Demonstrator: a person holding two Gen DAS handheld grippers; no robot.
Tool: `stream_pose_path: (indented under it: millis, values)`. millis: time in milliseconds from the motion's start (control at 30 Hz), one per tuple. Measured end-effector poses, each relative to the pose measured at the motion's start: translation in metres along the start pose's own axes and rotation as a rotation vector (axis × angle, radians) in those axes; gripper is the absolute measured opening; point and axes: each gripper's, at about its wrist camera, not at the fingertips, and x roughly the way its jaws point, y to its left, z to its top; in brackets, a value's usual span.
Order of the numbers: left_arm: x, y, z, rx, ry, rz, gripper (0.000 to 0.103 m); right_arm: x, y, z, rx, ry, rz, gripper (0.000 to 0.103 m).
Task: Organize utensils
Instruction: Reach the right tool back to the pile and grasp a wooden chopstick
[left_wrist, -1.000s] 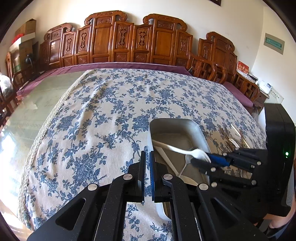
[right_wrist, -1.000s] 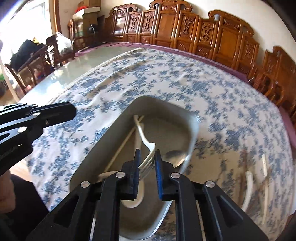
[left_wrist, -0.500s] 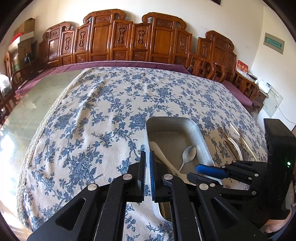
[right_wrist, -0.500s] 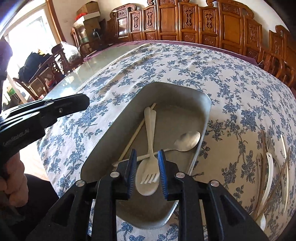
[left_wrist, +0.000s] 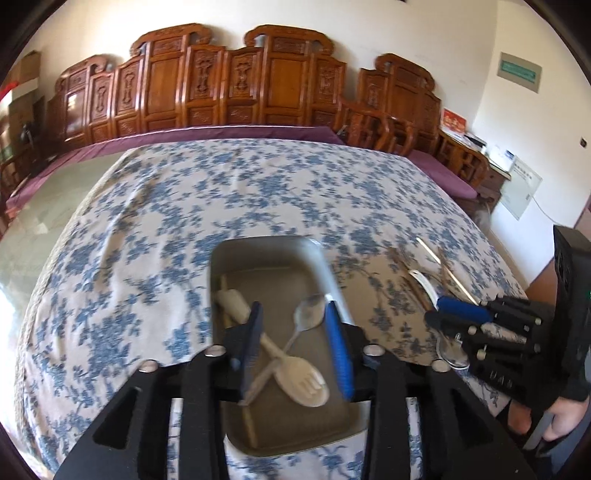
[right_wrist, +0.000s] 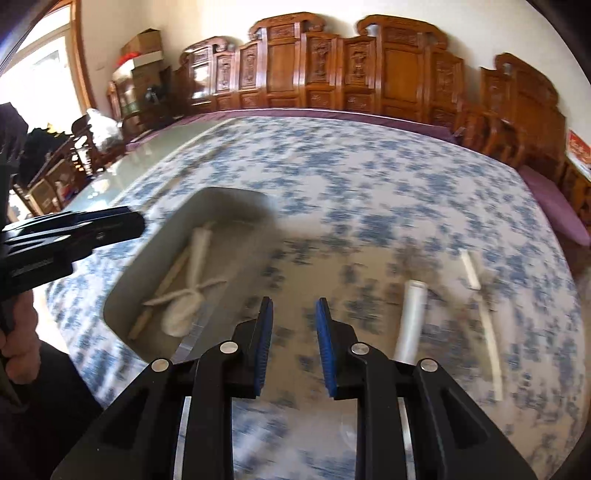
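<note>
Two hand-held grippers hang over your desk (left_wrist: 155, 206); your left hand-held gripper (left_wrist: 295, 343) is opening its jaws above the metal tray (left_wrist: 266, 251), gripping nothing; inside lie a cream plastic fork (left_wrist: 303, 380), a steel spoon (left_wrist: 308, 317) and a chopstick (right_wrist: 173, 277); your right hand-held gripper (right_wrist: 293, 347) stands partly open and empty over the floral cloth (right_wrist: 332, 173), beside loose utensils (right_wrist: 412, 317) right of the tray.
</note>
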Motion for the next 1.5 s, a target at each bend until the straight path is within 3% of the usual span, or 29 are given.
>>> stream_pose_path:
  millis: [100,167,267,367,433,633,900,1100,1500]
  values:
    - [0.005,-0.014,-0.002,0.019,0.011,-0.01,0.04,-0.004,-0.029,-0.007,0.028,0.003,-0.048,0.026]
    - [0.01,-0.022,-0.004,0.032,0.019,-0.011,0.054,-0.004,-0.05,-0.013,0.059,0.009,-0.075,0.026]
    - [0.011,-0.031,-0.005,0.045,0.016,-0.012,0.06,0.002,-0.075,-0.021,0.107,0.029,-0.093,0.026]
    - [0.014,-0.039,-0.006,0.052,0.014,-0.008,0.074,0.015,-0.089,-0.026,0.145,0.058,-0.091,0.026]
    - [0.017,-0.043,-0.007,0.058,0.016,-0.009,0.078,0.026,-0.095,-0.028,0.168,0.082,-0.08,0.026]
    - [0.024,-0.055,-0.009,0.066,0.034,-0.012,0.078,0.052,-0.103,-0.031,0.226,0.131,-0.075,0.026]
    - [0.033,-0.072,-0.016,0.115,0.056,0.002,0.078,0.049,-0.108,-0.036,0.266,0.119,-0.089,0.022]
    - [0.037,-0.079,-0.019,0.128,0.065,0.017,0.078,0.043,-0.12,-0.038,0.305,0.111,-0.103,0.007]
    - [0.038,-0.114,-0.012,0.177,0.08,0.003,0.078,0.024,-0.134,-0.032,0.299,0.031,-0.112,0.006]
